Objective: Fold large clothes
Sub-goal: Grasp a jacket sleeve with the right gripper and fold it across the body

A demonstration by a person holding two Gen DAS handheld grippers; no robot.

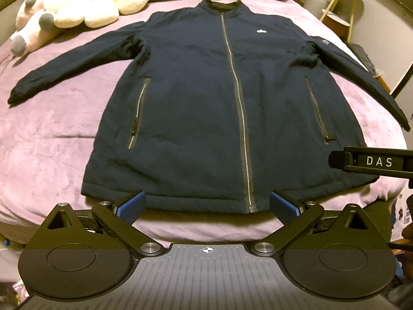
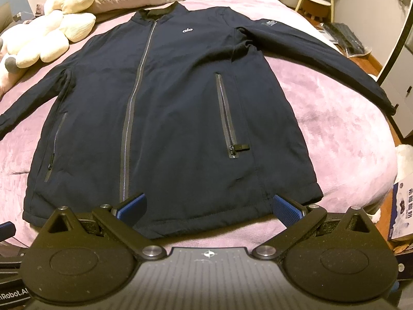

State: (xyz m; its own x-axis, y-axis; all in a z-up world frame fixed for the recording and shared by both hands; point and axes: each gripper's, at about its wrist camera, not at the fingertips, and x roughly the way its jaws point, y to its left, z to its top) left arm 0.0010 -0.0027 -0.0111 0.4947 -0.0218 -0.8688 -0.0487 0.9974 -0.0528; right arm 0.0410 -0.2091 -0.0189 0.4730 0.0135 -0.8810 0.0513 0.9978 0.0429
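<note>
Both my claws are spread wide and empty: left claw and right claw hover just off the hem of the navy jacket. It's zipped, face up, sleeves out, flat on the purple bed, plush toys by the collar.

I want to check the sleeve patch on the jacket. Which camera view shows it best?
The right wrist view: the sleeve patch appears larger there, near the shoulder of the jacket, though its print is unreadable. The left wrist view shows it only as a tiny, dim mark.
</note>
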